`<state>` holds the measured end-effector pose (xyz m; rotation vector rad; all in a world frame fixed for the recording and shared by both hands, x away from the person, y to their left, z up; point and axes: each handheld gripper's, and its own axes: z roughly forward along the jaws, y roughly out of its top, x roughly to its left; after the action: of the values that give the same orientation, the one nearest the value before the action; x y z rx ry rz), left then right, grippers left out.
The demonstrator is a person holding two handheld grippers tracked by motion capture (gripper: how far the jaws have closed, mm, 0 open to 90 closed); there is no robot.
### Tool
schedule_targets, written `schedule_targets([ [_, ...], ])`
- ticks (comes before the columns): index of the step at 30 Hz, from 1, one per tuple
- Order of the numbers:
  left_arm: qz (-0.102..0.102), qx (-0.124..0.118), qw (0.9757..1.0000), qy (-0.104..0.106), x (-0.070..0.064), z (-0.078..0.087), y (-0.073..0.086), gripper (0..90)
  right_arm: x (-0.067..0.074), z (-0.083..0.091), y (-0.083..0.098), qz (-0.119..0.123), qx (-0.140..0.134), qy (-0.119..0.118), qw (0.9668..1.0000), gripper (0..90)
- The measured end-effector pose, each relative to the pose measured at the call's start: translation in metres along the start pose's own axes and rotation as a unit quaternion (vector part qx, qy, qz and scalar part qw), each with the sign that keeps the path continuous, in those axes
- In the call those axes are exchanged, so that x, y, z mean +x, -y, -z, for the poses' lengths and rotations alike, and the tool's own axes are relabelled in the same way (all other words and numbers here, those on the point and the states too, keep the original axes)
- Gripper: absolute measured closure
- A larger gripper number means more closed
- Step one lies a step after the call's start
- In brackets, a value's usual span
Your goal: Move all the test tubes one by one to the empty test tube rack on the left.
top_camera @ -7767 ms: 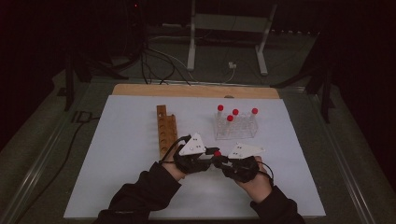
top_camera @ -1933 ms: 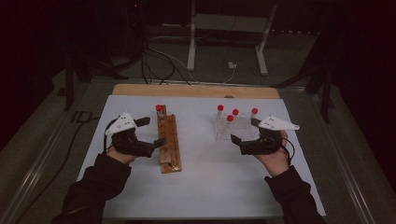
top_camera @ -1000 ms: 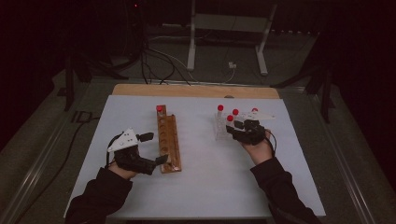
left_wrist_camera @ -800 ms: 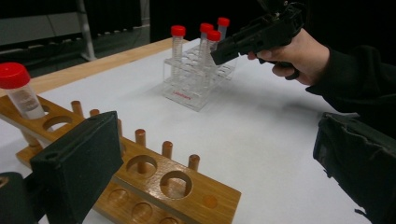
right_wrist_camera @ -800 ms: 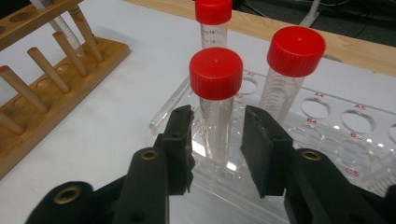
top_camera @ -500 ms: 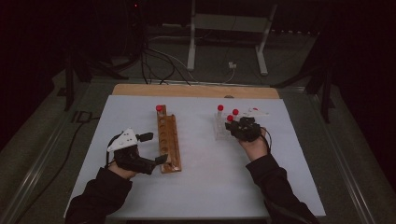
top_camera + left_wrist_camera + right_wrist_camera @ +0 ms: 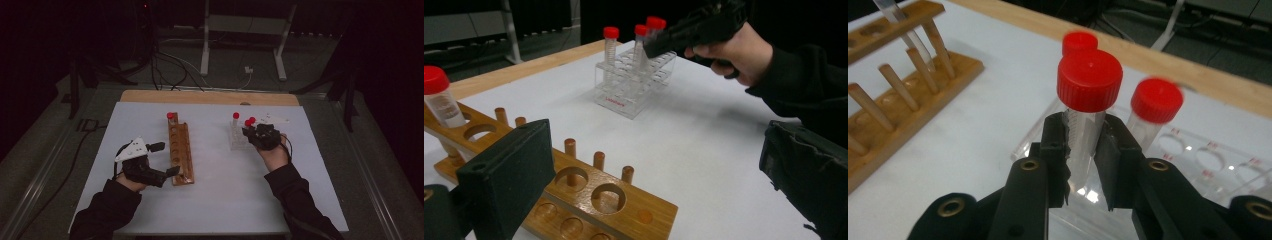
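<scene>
A clear plastic rack point(image 7: 238, 143) point(image 7: 1198, 150) holds three red-capped tubes. My right gripper point(image 7: 248, 131) point(image 7: 1083, 145) has just been closing and is shut on the nearest tube point(image 7: 1089, 80) just under its cap, with the tube upright in the rack. Two more tubes point(image 7: 1156, 102) point(image 7: 1079, 42) stand behind it. A wooden rack point(image 7: 179, 150) point(image 7: 589, 190) carries one red-capped tube point(image 7: 170, 117) point(image 7: 439, 97) at its far end. My left gripper point(image 7: 165, 159) point(image 7: 654, 175) is open at the wooden rack's near end, one jaw over the rack and the other off to its side.
Everything sits on a white mat point(image 7: 220, 200) on a table with a wooden strip point(image 7: 210, 97) along the far edge. Cables and a metal stand point(image 7: 240, 30) lie beyond the table. In the left gripper view the right hand point(image 7: 729, 50) and its gripper reach over the clear rack.
The right gripper moved in from the right onto the clear rack and its jaws closed on a tube. The left hand drew back along the wooden rack to its near end, then stayed.
</scene>
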<state>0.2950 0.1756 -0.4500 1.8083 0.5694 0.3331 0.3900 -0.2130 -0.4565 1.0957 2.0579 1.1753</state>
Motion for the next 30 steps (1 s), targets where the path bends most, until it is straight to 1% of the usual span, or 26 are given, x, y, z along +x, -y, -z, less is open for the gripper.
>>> schedule_targets([
  [2, 0.001, 0.001, 1.0, 0.005, 0.0, 0.0, 0.0, 2.0, 0.001, 0.005, -0.004, 0.003, -0.006, 0.002, 1.0, 75.1],
  [4, -0.001, 0.001, 1.0, 0.005, 0.0, -0.001, -0.001, 2.0, 0.002, 0.01, -0.008, 0.009, -0.011, 0.003, 0.9999, 75.1],
  [6, -0.001, 0.001, 1.0, 0.005, -0.001, -0.001, -0.001, 2.0, 0.003, 0.015, -0.011, 0.012, -0.015, 0.0, 0.9998, 75.0],
  [10, -0.001, 0.002, 0.9999, 0.012, -0.003, -0.002, -0.003, 2.0, 0.007, 0.027, -0.018, 0.022, -0.026, -0.001, 0.9994, 75.1],
  [12, -0.005, 0.004, 0.9999, 0.014, -0.004, -0.003, -0.005, 2.0, 0.01, 0.032, -0.021, 0.025, -0.032, -0.01, 0.9991, 75.1],
  [14, -0.005, 0.002, 0.9998, 0.017, -0.005, -0.004, -0.007, 2.0, 0.014, 0.036, -0.023, 0.031, -0.033, -0.012, 0.9989, 75.1],
  [16, -0.004, 0.001, 0.9998, 0.02, -0.005, -0.004, -0.009, 2.0, 0.017, 0.041, -0.024, 0.035, -0.036, -0.019, 0.9986, 75.1],
  [19, -0.006, 0.001, 0.9997, 0.023, -0.007, -0.004, -0.011, 2.0, 0.022, 0.048, -0.024, 0.037, -0.041, -0.031, 0.998, 75.1],
  [23, -0.007, 0.0, 0.9996, 0.029, -0.009, -0.006, -0.015, 2.0, 0.031, 0.055, -0.021, 0.051, -0.04, -0.047, 0.9968, 75.1],
  [28, -0.015, 0.004, 0.9993, 0.034, -0.013, -0.01, -0.02, 2.0, 0.04, 0.059, -0.014, 0.055, -0.035, -0.067, 0.9956, 75.1],
  [30, -0.016, 0.005, 0.9992, 0.037, -0.014, -0.011, -0.022, 2.0, 0.045, 0.06, -0.011, 0.061, -0.033, -0.073, 0.9949, 75.1],
])
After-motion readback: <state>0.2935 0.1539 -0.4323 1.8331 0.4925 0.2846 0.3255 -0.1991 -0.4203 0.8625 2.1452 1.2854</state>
